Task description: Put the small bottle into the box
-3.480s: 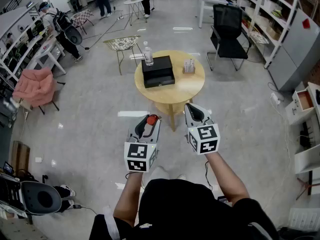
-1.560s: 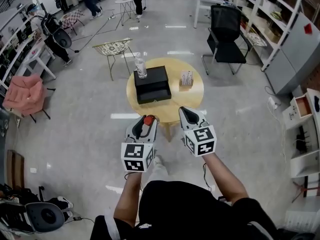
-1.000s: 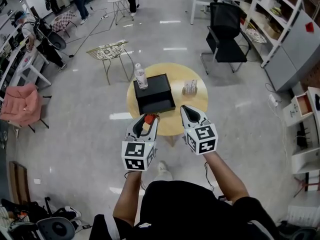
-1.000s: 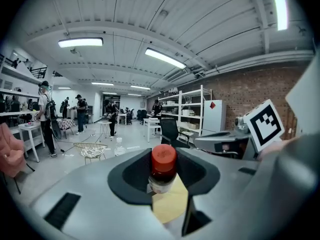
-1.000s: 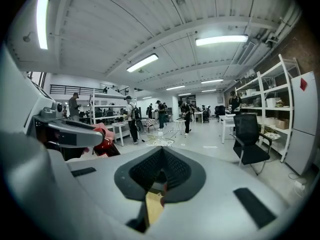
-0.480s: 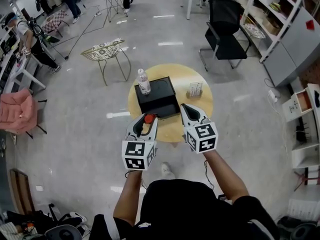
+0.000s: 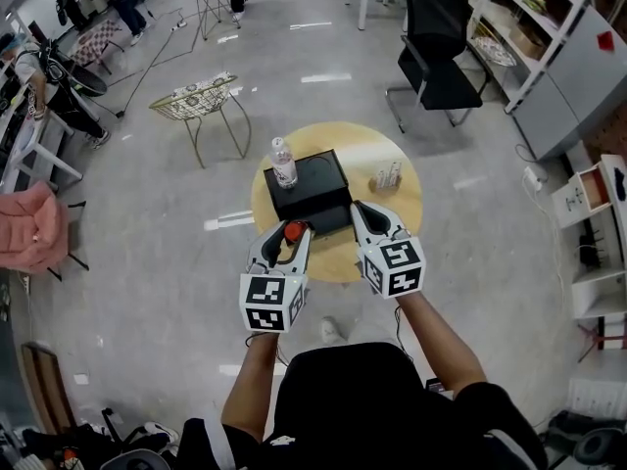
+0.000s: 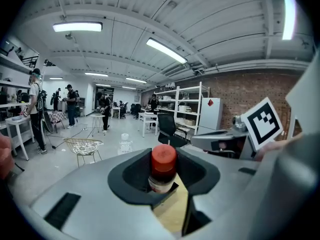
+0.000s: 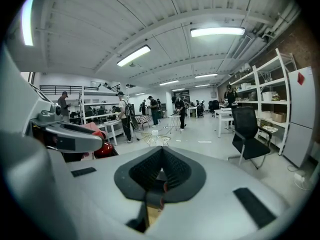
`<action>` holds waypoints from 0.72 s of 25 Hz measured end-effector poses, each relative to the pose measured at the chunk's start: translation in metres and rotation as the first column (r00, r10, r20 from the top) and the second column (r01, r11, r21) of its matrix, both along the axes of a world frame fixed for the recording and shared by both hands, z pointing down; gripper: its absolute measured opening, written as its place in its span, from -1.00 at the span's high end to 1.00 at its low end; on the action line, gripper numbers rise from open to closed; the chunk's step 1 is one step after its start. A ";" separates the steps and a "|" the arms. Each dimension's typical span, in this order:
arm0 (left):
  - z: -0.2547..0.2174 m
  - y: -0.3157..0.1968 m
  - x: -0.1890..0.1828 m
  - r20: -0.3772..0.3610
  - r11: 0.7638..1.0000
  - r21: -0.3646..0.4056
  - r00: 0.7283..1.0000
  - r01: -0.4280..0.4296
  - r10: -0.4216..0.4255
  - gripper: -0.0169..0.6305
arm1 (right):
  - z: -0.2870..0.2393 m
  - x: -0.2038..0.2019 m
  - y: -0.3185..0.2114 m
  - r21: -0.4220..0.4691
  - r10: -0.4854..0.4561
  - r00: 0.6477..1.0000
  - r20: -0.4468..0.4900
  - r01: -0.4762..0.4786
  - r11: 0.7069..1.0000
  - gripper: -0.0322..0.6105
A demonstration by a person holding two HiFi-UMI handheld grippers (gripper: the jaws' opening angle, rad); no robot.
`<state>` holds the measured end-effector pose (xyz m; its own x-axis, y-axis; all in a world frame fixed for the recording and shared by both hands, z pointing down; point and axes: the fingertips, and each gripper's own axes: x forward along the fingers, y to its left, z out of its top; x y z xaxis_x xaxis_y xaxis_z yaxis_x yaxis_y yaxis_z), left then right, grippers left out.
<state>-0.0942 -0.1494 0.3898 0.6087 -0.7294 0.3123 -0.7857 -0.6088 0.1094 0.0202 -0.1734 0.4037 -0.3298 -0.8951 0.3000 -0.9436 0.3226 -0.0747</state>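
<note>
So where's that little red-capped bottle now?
Left of centre in the head view: the bottle is clamped in the left gripper, just short of the black box on the round table.

Box [image 7: 309,192] on table [image 7: 372,145] — chair [image 7: 438,62] behind.

Big open workshop rm. Glossy grey floor [image 7: 147,262], round wood table [image 7: 377,150] centre, black office chair [image 7: 431,62] behind, white shelving [image 7: 549,27] rt side. Brick wall [image 8: 235,91], ceiling strip lights [image 8: 77,27] on.

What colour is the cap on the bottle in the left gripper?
Red. The cap of the small bottle shows best in the left gripper view.
</note>
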 end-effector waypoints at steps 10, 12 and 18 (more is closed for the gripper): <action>0.024 -0.005 0.015 -0.003 0.999 -0.036 1.000 -0.025 0.025 0.48 | 0.013 0.012 -0.008 -0.025 0.018 1.000 -0.002 -0.018 1.000 0.89; 0.027 -0.007 0.017 -0.002 0.999 -0.044 1.000 -0.030 0.030 0.48 | 0.015 0.014 -0.010 -0.034 0.023 1.000 -0.002 -0.023 0.999 0.89; 0.036 -0.024 0.025 -0.001 0.997 -0.067 1.000 -0.025 0.025 0.48 | 0.025 0.021 -0.024 -0.060 0.016 1.000 -0.002 -0.016 0.998 0.89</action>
